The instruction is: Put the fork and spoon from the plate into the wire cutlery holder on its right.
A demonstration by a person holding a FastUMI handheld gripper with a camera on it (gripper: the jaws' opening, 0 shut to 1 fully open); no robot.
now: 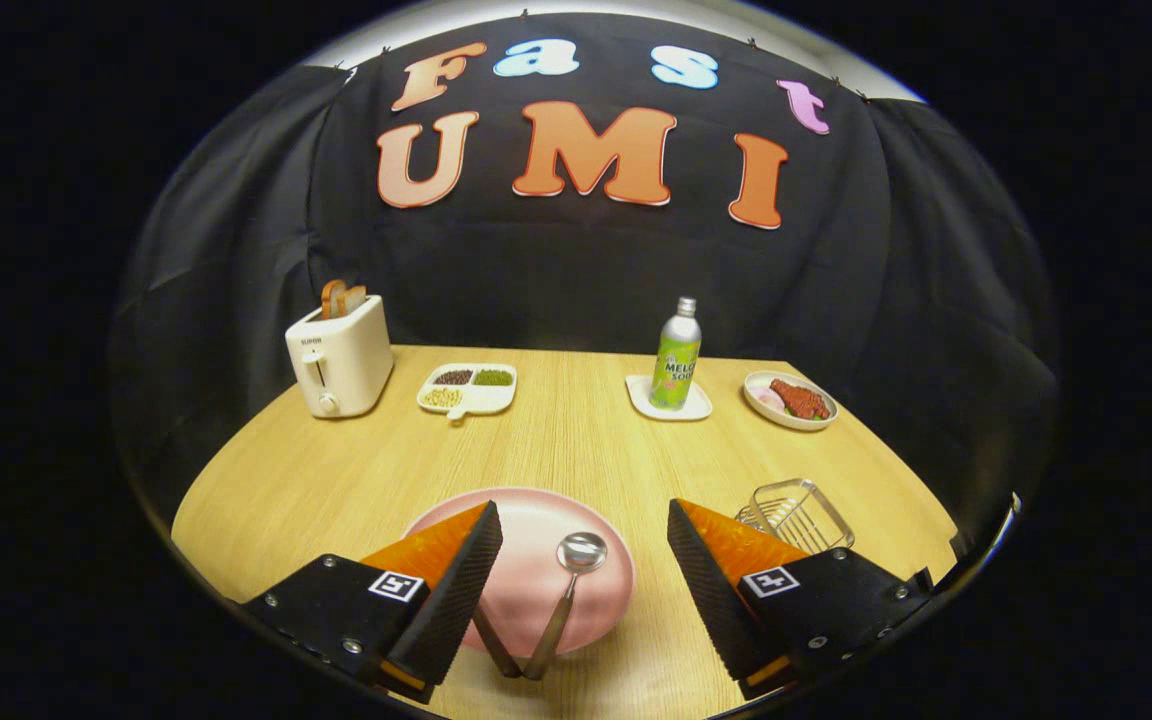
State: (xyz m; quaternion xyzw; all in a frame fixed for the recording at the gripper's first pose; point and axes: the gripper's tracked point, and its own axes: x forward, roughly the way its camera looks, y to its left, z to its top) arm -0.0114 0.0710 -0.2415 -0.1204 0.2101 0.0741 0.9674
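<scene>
The gripper [584,580] is held spread wide above the near edge of the table [576,440], with nothing pinched between its fingers. Between them, a pink plate [536,520] is seen lying flat close to the near edge. On it a spoon [568,590] is laid with its bowl toward the far side and its handle running back toward the gripper. A second handle, judged to be the fork [494,645], crosses toward the spoon's handle at the near rim; its head is hidden behind the left finger, so this cannot be confirmed. Both handles are presented toward the gripper, which is judged to suit a grasp from the near side.

The wire cutlery holder [798,512] is set just to the right of the plate, partly hidden by the right finger, its open top facing up so that cutlery can be dropped in from above. Neither piece has yet been moved into it.

Open table is left between the plate and the far row, where a toaster [339,360], a divided dish [466,388], a bottle [676,358] on its small tray and a food plate [791,400] are kept well apart. The short path from plate to holder is judged unobstructed, though it lies close to the table's near right edge.
</scene>
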